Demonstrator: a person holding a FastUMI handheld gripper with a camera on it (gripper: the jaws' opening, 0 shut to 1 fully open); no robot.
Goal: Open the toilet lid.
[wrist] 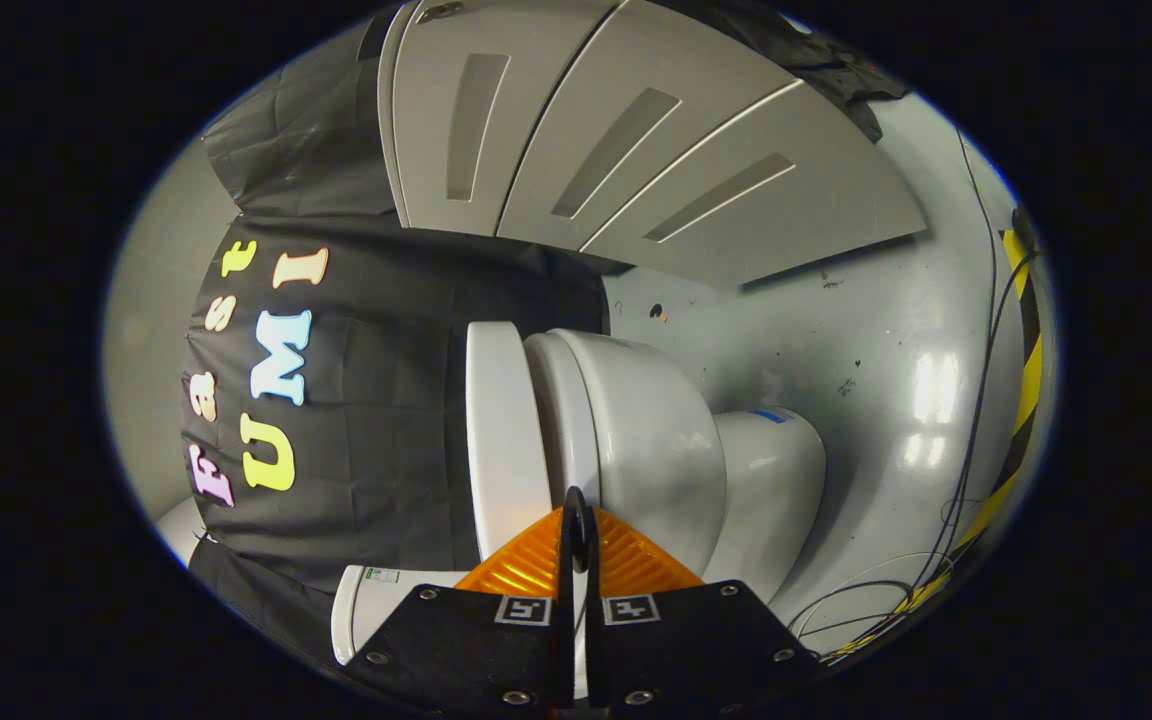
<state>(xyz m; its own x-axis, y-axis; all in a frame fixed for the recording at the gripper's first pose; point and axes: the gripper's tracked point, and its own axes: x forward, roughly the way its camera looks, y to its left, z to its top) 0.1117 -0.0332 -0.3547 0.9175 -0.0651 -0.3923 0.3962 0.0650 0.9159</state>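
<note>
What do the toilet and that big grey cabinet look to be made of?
The toilet, just beyond the closed gripper, looks like glazed ceramic: white, glossy, soft highlights. Its lid may be plastic. The cabinet looks like matt grey painted board or laminate, though the look leaves it open.

Booth surroundings — floor, cabinet, cloth, cables

A glossy pale grey floor (pixel 876 330) carries a grey three-panelled cabinet (pixel 636 150) with recessed slot handles, standing against its far edge beside the black cloth wall (pixel 386 400). Thin black cables (pixel 981 380) run along the floor's edge — beside a yellow-and-black striped hazard tape strip (pixel 1028 370).
</note>
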